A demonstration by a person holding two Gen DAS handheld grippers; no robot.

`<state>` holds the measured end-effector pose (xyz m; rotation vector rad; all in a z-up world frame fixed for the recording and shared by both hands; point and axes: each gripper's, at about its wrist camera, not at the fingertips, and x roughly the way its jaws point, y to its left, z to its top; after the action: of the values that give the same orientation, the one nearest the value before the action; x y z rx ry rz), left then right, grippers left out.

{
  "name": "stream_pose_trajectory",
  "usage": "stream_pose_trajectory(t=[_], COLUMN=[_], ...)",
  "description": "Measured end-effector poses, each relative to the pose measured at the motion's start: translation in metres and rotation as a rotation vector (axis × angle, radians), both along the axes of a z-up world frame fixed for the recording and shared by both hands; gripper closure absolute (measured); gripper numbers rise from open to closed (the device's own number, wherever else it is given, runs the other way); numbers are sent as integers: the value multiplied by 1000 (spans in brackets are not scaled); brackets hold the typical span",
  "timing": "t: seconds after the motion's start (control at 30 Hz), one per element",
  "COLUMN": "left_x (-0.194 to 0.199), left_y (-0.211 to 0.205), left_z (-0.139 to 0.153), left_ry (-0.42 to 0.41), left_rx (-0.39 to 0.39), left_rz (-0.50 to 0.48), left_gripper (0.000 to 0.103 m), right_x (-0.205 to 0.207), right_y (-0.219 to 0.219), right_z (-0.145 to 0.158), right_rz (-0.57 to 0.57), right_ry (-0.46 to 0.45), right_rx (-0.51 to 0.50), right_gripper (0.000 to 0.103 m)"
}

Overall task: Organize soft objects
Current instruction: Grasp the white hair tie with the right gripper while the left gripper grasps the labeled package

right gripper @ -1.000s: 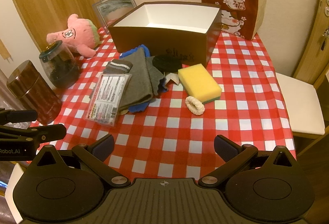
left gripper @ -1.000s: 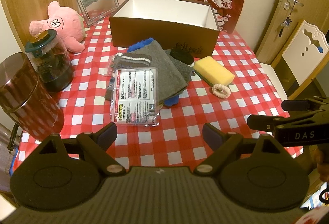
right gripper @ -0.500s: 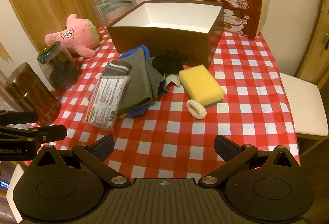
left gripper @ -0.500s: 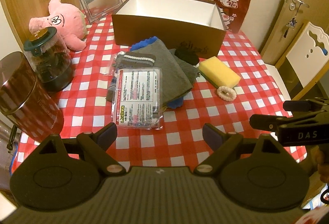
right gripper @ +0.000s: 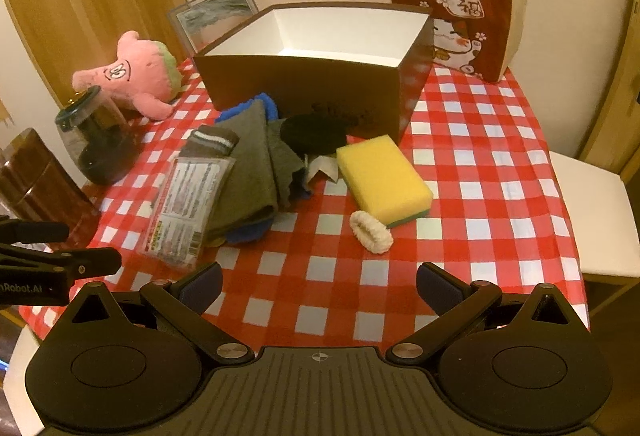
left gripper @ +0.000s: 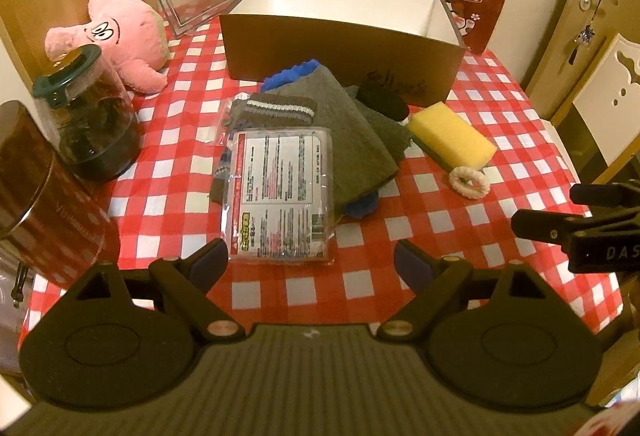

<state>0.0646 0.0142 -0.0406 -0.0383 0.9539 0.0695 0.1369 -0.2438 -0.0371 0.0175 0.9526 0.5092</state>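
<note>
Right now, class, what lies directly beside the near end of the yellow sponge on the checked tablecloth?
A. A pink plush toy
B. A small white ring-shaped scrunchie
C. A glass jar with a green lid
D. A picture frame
B: the white scrunchie lies against the near end of the yellow sponge, while the plush, the jar and the frame are all over on the far left side of the table.

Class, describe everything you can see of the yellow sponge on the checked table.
The sponge is a yellow rectangular block that looks like soft foam, with a thin green layer underneath. It lies flat on the red-and-white checked tablecloth, just in front of the brown box, at an angle to its front. A small cream fabric ring lies against its near end. Neither tool touches it.
</note>
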Motion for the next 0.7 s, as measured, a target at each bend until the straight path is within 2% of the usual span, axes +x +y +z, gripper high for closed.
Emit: stream_pose_trajectory(t=[0.47,0.7], left_x=[48,74], left_y=[1,-3], left_z=[-57,-88], left_ry=[79,120], left_rx=[53,129], left_rz=[13,45], left_gripper=[14,16], right_x=[42,58], right_y=[-1,-1], right_z=[-38,-57], right_rz=[-18,-21], right_ry=[58,97], right_rx=[-52,-78], right_gripper=[2,3])
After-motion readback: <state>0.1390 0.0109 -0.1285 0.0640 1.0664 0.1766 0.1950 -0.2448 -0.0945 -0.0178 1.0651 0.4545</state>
